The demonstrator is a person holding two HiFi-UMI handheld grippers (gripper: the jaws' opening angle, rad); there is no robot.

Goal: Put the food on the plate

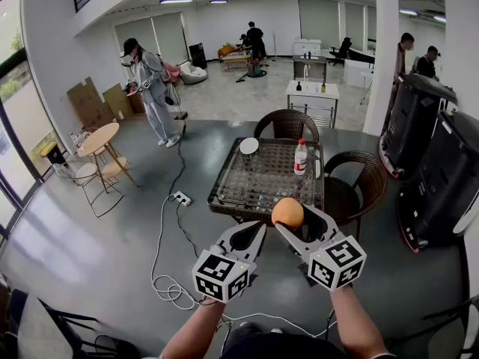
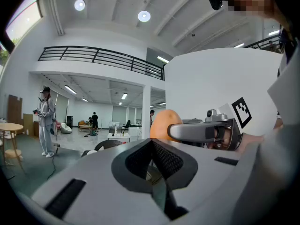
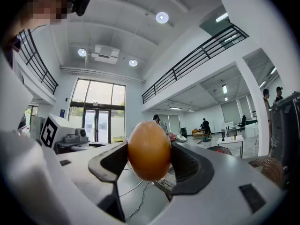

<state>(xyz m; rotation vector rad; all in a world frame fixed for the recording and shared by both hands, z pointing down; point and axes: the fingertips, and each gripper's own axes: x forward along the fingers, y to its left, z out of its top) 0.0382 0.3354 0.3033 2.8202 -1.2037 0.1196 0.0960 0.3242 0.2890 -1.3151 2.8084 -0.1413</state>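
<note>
1. Two grippers hang at the near edge of the table (image 1: pixel 221 197), on my side of it; my right gripper (image 1: pixel 290 217) (image 3: pixel 149 150) is the one carrying something.
2. Its jaws stand wide and are clamped on the food (image 1: pixel 287 213) (image 3: pixel 149 149), an orange-brown, egg-shaped piece, with one pad pressed to each flank.
3. In the right gripper view the food's long axis runs upright, crosswise to the squeeze, with the narrower end pointing up.
4. Seen from my head, the food sits over the table's near edge, raised off the top.
5. My left gripper (image 1: pixel 254 230) (image 2: pixel 151 144) has its jaws together with nothing between them, just off the table's near edge.
6. On the table, the white plate (image 1: pixel 249 146) lies at the far left corner, well apart from the food; a bottle (image 1: pixel 300 157) stands toward the far right.
</note>
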